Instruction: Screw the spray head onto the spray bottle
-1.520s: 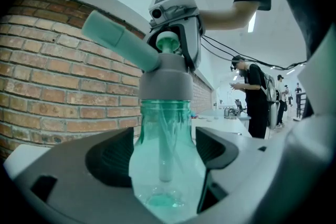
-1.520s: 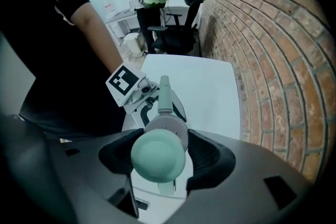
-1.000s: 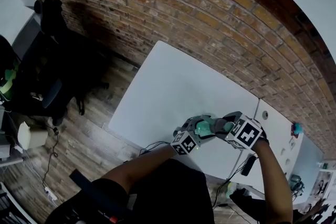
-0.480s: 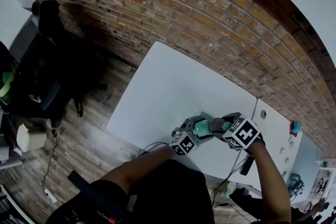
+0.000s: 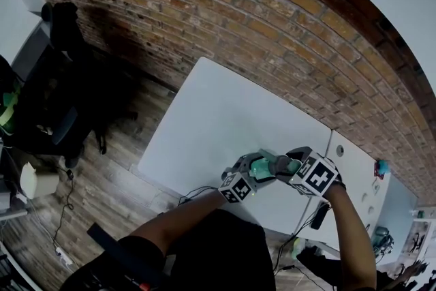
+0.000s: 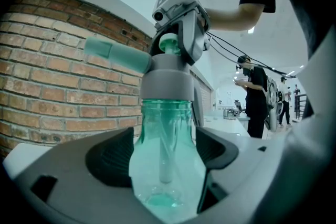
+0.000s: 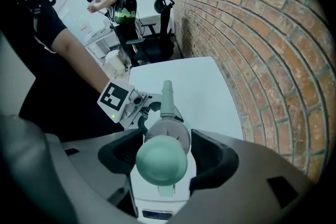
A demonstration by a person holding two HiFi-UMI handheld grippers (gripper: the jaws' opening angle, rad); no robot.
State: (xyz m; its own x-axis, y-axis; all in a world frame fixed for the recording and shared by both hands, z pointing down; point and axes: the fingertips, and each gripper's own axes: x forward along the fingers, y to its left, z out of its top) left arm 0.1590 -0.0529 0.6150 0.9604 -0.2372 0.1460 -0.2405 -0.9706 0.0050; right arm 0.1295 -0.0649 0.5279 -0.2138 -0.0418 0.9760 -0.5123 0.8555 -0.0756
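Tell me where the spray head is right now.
In the left gripper view the spray head sits atop the green bottle held in the left claw; the right claw grips it from above, over the white table's near edge.

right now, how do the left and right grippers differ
The left gripper lies nearly level and clamps the spray bottle by its green body; the right gripper points steeply down and grips the spray head from above. Both are closed on the same upright assembly.
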